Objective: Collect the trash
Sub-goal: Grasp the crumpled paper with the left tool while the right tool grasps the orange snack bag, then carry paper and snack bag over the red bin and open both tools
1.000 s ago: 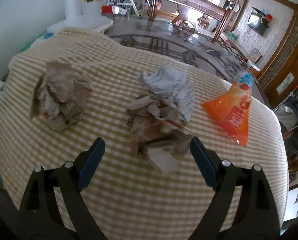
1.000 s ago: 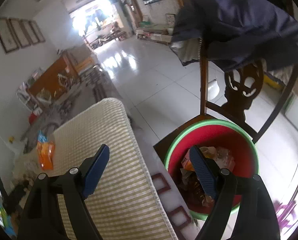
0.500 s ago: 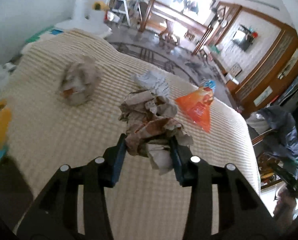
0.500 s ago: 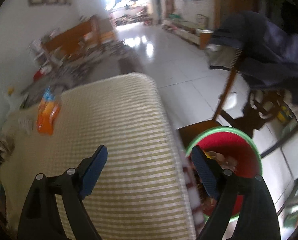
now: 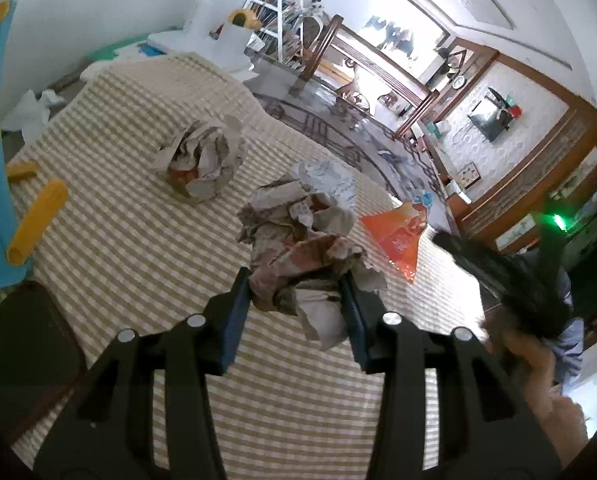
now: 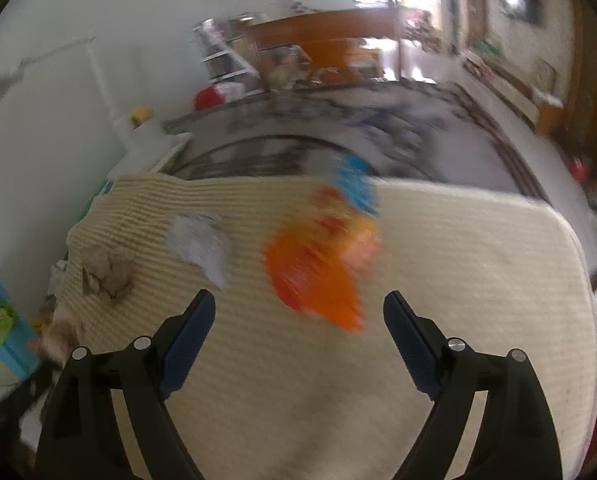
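Checked tablecloth (image 5: 138, 248), yellow foam roller (image 5: 38, 222), white stepladder (image 5: 274, 8), wall-mounted television (image 5: 492, 118)

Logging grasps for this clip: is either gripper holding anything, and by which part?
The left gripper pinches the crumpled paper wad by its near, lower end. The right gripper is open and holds nothing.

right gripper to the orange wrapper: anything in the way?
Nothing visible. The right gripper is open, and the orange wrapper lies straight ahead on the checked cloth with only bare cloth between. The white paper sits off to the left. The view is motion-blurred.
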The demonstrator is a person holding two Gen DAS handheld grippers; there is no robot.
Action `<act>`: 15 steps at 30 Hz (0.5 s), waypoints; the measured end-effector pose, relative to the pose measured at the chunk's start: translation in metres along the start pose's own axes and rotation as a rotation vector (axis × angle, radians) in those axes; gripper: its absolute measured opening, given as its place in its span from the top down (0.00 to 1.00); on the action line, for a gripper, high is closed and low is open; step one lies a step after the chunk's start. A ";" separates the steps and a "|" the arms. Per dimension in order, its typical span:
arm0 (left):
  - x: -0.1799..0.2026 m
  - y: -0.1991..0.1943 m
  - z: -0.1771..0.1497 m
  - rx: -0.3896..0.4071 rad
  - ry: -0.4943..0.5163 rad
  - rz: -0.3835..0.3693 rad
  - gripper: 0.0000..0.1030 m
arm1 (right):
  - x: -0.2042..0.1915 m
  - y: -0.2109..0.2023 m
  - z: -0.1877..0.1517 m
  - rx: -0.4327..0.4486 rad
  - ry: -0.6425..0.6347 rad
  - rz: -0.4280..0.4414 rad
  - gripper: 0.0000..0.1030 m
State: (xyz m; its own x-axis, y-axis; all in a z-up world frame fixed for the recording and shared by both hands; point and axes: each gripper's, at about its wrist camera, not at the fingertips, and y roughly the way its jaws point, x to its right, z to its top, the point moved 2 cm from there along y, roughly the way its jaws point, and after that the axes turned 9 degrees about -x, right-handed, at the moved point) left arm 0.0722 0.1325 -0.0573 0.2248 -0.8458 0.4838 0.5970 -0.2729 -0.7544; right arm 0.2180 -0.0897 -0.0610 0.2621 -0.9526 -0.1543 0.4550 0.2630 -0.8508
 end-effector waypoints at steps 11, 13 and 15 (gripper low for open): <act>0.003 -0.004 0.003 0.003 0.000 -0.051 0.60 | 0.053 0.071 0.025 -0.114 0.397 -0.022 0.12; 0.002 -0.002 0.004 -0.002 -0.005 -0.054 0.60 | 0.050 0.076 0.026 -0.129 0.380 -0.008 0.23; 0.002 -0.001 0.004 -0.004 -0.005 -0.051 0.60 | 0.046 0.082 0.029 -0.161 0.347 0.004 0.41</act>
State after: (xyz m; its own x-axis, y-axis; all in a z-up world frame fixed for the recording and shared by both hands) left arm 0.0758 0.1331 -0.0540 0.1978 -0.8288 0.5235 0.6045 -0.3172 -0.7307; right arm 0.2918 -0.1074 -0.1232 -0.0528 -0.9541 -0.2949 0.3078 0.2654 -0.9137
